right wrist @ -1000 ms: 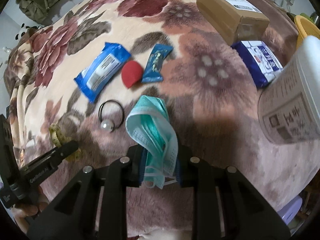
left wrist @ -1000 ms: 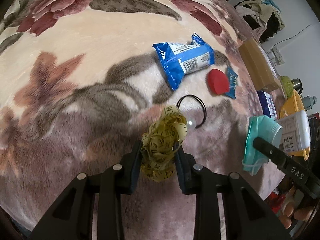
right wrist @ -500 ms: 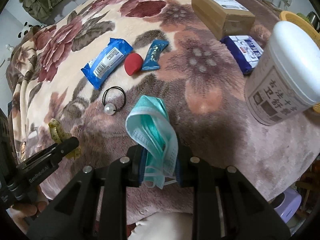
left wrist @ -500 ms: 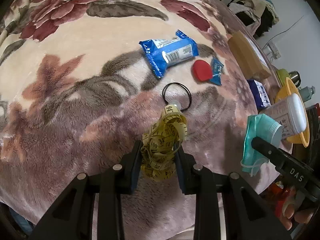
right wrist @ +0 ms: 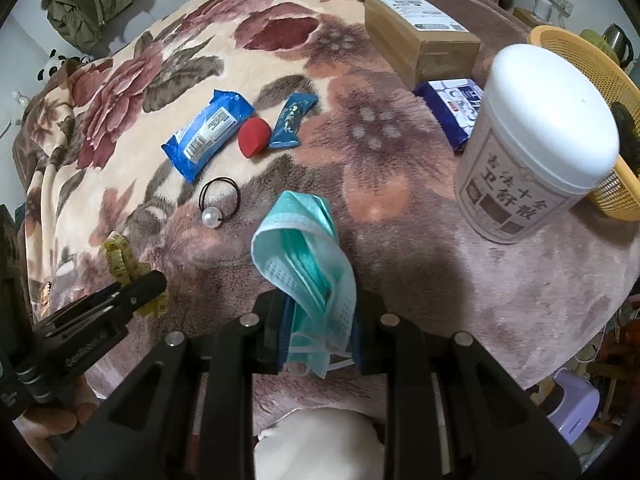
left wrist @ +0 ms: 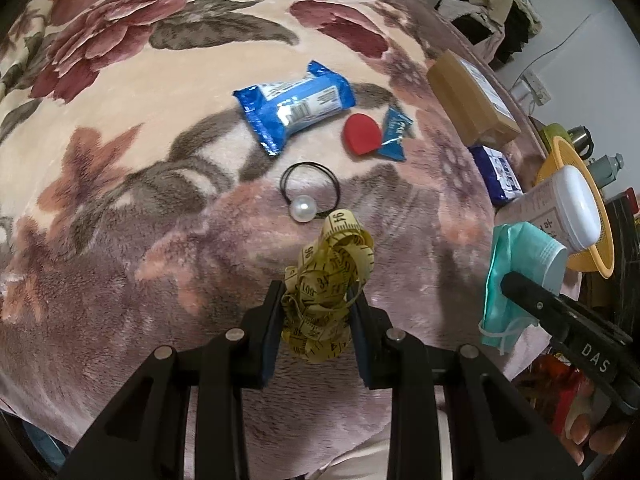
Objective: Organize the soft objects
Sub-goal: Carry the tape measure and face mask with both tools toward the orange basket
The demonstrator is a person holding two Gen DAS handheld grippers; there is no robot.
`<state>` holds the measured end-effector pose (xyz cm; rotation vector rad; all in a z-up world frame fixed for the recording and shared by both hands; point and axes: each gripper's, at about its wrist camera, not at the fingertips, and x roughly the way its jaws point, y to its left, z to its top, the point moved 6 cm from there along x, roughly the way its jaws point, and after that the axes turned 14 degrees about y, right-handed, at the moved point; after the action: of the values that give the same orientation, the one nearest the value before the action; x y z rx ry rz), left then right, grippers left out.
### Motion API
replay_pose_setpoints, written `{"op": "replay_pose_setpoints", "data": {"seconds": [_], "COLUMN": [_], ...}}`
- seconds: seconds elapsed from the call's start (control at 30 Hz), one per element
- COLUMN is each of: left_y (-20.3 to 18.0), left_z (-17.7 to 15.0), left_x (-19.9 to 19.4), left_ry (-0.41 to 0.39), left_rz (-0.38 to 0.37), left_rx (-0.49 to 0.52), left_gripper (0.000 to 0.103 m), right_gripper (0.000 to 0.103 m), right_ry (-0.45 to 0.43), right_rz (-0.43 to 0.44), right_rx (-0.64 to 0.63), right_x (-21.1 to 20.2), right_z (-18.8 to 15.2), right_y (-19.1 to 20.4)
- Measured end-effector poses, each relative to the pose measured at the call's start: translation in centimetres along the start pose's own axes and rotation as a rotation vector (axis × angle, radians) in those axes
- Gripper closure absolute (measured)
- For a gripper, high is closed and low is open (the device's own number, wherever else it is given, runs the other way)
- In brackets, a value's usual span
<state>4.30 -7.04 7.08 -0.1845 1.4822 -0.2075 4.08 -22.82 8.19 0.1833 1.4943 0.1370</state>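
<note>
My left gripper (left wrist: pixel 316 304) is shut on a bunched yellow tape measure (left wrist: pixel 330 276) and holds it above the floral blanket (left wrist: pixel 120 128). My right gripper (right wrist: pixel 320 320) is shut on a folded green face mask (right wrist: pixel 304 252), also held above the blanket; the mask shows in the left wrist view (left wrist: pixel 516 276) too. On the blanket lie a black hair tie with a pearl (left wrist: pixel 308 192), a red sponge (left wrist: pixel 362 136), a blue wipes pack (left wrist: pixel 294 106) and a small blue sachet (left wrist: pixel 394 134).
A white jar (right wrist: pixel 536 152) stands at the right beside a yellow basket (right wrist: pixel 600 92). A cardboard box (right wrist: pixel 420 40) and a dark blue tissue pack (right wrist: pixel 456 108) lie behind it. The blanket's edge drops off near me; a purple stool (right wrist: pixel 572 404) sits below.
Both grippers have drawn back and up from the blanket with their loads still held, so the items on the blanket look farther away. The jar now sits further right in the right view.
</note>
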Motion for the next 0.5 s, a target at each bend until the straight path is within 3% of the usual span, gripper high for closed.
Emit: {"op": "replay_pose_setpoints", "data": {"seconds": [0.5], "left_y": [-4.3], "left_z": [0.8], "left_x": [-0.9], "left_ry": [-0.019], "left_rz": [0.003], "left_rx": [0.066], "left_gripper": [0.072], "right_gripper": [0.079], "right_ry": [-0.045], "right_rz": [0.004], "right_rx": [0.021], "right_x": [-2.6], "right_z": [0.6], "right_y": [-2.1]}}
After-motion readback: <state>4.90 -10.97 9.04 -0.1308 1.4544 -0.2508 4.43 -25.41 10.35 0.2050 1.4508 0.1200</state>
